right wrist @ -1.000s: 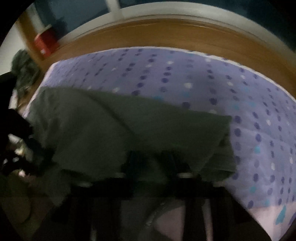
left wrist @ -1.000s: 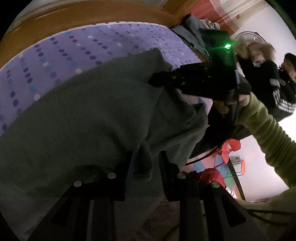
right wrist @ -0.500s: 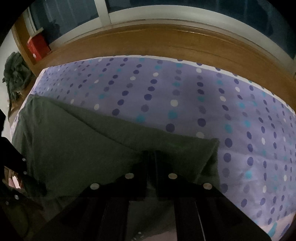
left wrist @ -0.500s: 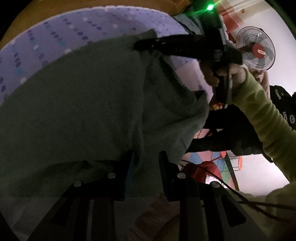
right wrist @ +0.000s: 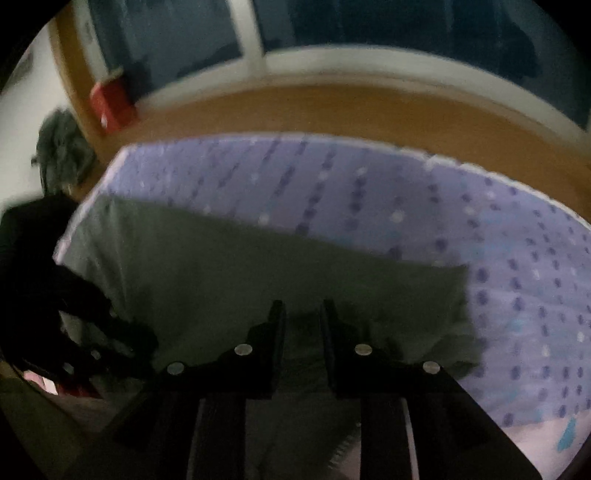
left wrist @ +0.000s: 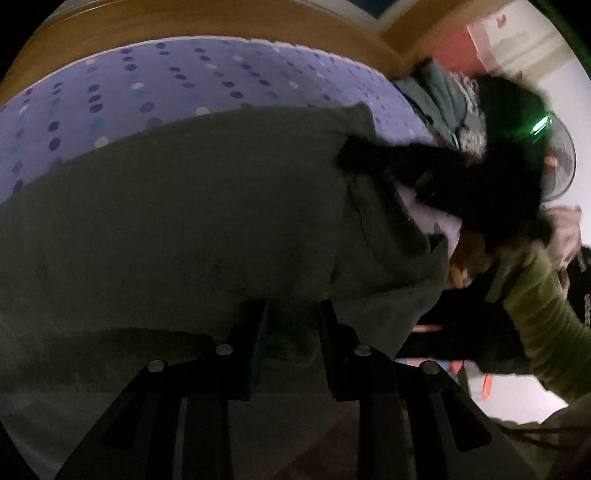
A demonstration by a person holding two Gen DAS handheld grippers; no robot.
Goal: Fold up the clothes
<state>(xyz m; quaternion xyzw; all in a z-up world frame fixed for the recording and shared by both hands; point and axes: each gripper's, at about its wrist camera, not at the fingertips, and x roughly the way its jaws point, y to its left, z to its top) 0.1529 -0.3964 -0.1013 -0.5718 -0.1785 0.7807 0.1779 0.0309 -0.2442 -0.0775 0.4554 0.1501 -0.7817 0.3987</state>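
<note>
The garment [left wrist: 192, 229] lies spread on the bed sheet [left wrist: 122, 85], and the sheet continues behind it up to the wooden board [left wrist: 184, 26]. The left gripper [left wrist: 291, 321] is at the garment's near edge, with a fold of cloth between its fingers. To its right, at the garment's far right corner, is the right gripper [right wrist: 303, 321]; its jaws are opening over the cloth. Behind that gripper, a pile of clothes [left wrist: 443, 99] lies beside the sheet.
</note>
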